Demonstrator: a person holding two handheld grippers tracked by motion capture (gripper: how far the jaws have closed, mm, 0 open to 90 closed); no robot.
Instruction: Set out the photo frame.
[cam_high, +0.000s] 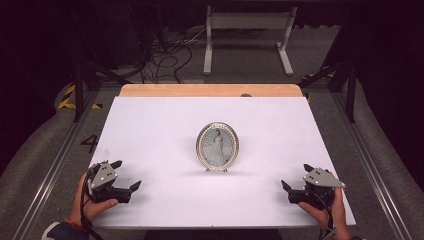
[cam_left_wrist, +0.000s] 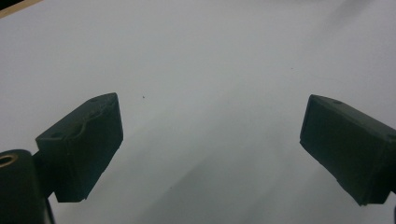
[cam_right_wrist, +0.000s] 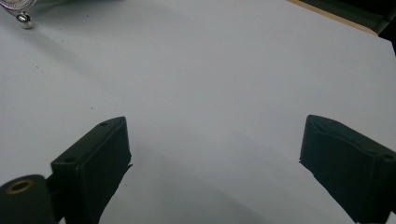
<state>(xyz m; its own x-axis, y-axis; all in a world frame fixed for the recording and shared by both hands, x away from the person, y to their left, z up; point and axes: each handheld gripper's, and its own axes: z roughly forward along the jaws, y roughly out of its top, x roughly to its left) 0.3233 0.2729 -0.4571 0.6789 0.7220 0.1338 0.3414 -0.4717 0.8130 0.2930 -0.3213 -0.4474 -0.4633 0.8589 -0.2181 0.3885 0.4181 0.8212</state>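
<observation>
Both pairs of jaws stand spread wide over bare white surface, pinching nothing. The left gripper (cam_high: 126, 175) sits at eight o'clock on the table (cam_high: 150, 125), the right gripper (cam_high: 295, 181) at four o'clock. An oval picture frame (cam_high: 217, 146) stands upright at centre, well apart from both.

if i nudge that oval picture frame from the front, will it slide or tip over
Probably tip. The oval picture frame stands upright on small feet, tall over a narrow base. Its beaded metal rim looks stiff and likely slippery. A glass front, if it has one, could crack in a fall.
</observation>
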